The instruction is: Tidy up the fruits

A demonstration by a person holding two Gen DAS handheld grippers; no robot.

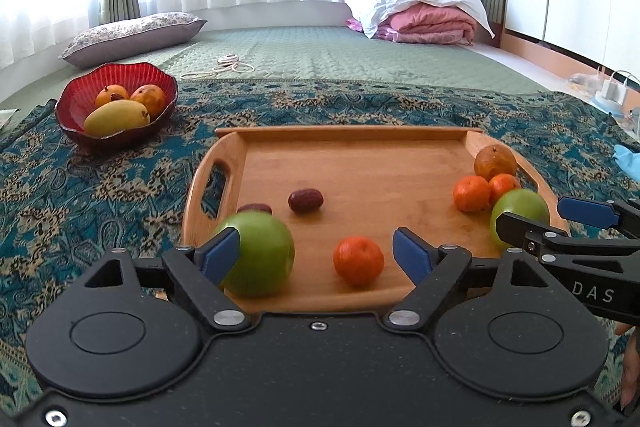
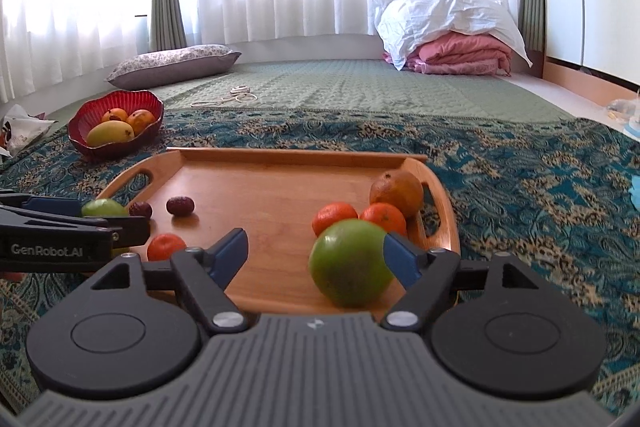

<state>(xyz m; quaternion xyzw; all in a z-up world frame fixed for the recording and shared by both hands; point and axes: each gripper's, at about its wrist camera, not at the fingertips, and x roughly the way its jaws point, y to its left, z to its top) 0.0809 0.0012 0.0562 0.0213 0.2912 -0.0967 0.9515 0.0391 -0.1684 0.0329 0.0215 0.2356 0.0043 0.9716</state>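
A wooden tray lies on a patterned cloth. My left gripper is open at the tray's near left. A green apple rests on the tray against its left pad, and a mandarin sits free between the fingers. My right gripper is open at the near right, with a second green apple beside its right pad. Two dates and three oranges also lie on the tray.
A red bowl at the far left holds a mango and two orange fruits. Beyond lie a green quilted mat, a pillow, a white cord and folded pink bedding. Chargers sit at the far right.
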